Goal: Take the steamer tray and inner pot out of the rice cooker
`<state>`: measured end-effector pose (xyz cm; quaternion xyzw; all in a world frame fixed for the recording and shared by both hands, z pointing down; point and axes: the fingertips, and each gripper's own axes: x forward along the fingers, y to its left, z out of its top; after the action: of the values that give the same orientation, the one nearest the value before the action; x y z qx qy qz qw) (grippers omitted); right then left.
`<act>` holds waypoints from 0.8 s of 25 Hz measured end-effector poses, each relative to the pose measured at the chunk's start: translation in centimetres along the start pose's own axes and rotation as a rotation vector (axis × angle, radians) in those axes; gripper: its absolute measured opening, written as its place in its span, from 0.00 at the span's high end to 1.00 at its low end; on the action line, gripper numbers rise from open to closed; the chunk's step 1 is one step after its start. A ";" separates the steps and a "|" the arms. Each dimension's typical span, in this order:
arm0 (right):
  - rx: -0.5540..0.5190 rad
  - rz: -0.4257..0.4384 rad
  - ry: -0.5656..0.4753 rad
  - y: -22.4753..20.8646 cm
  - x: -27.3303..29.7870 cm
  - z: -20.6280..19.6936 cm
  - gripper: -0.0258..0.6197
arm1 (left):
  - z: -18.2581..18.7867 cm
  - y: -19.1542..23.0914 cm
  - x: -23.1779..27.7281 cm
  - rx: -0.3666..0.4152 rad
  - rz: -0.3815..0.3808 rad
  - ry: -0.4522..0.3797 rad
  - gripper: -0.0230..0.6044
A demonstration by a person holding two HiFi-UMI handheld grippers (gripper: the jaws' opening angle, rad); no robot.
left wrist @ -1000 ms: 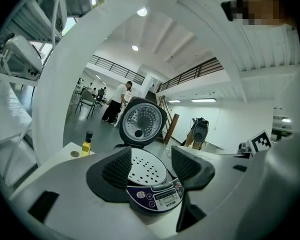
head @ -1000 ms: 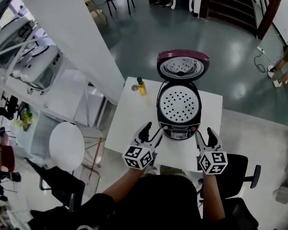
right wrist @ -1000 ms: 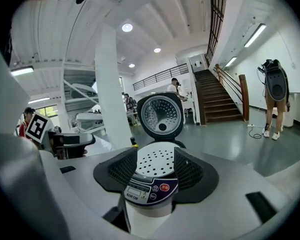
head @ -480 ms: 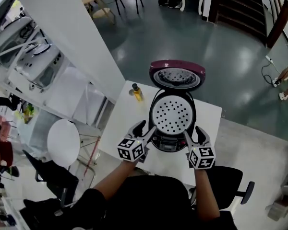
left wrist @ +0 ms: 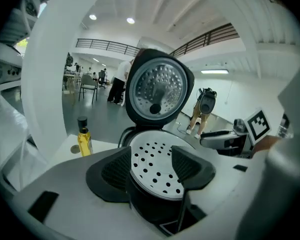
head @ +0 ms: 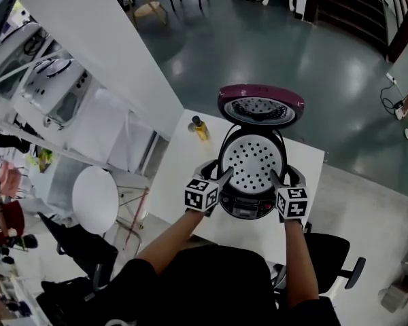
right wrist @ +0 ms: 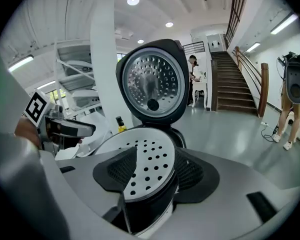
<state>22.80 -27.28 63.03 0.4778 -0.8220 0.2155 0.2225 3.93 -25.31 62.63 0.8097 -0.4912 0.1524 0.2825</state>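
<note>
Head view puts your left claw (head: pixel 217 174) at the left rim of the steamer tray (head: pixel 251 160), jaws spread wide and pinching nothing; the left gripper view shows that rim between them. The tray sits in the open rice cooker (head: pixel 247 205) on the surface (head: pixel 180 161), with the inner pot hidden beneath it. Your right claw (head: pixel 283 176) gapes likewise at the right rim. By my judgement this is step 1: close both claws on the rim, then lift level.

A white table (head: pixel 179 174) stands at mid-frame in the head view. The open rice cooker (head: pixel 249 207) sits on its middle. A small yellow bottle (head: pixel 200 128) stands near the table's upper-left corner, with a small round disc (head: pixel 192 125) just beside it.
</note>
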 end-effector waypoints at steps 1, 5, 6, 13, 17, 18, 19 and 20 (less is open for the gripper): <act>-0.009 -0.006 0.015 -0.2 0.6 -0.1 0.64 | -0.3 0.3 0.8 0.013 -0.007 0.027 0.60; -0.064 -0.041 0.078 -1.2 2.7 -0.7 0.64 | -0.6 1.1 3.4 0.060 -0.021 0.077 0.59; -0.070 -0.054 0.087 -1.4 3.0 -1.0 0.64 | -0.7 1.1 3.8 0.075 -0.027 0.091 0.59; -0.139 -0.101 0.167 -2.5 4.3 -2.2 0.64 | -1.8 1.9 5.9 0.193 -0.040 0.221 0.59; -0.196 -0.112 0.224 -2.5 5.1 -2.9 0.64 | -1.8 2.4 6.5 0.231 -0.021 0.250 0.58; -0.210 -0.114 0.239 -2.5 5.3 -3.1 0.64 | -1.7 2.6 6.6 0.248 -0.014 0.257 0.58; -0.225 -0.116 0.252 -2.5 5.4 -3.3 0.64 | -1.6 2.8 6.7 0.269 -0.002 0.260 0.58; -0.241 -0.119 0.263 -2.5 5.6 -3.5 0.64 | -1.6 3.0 6.8 0.290 0.011 0.260 0.58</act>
<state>23.08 -30.29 69.40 0.4633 -0.7758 0.1627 0.3962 4.54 -30.22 68.33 0.8126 -0.4280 0.3265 0.2234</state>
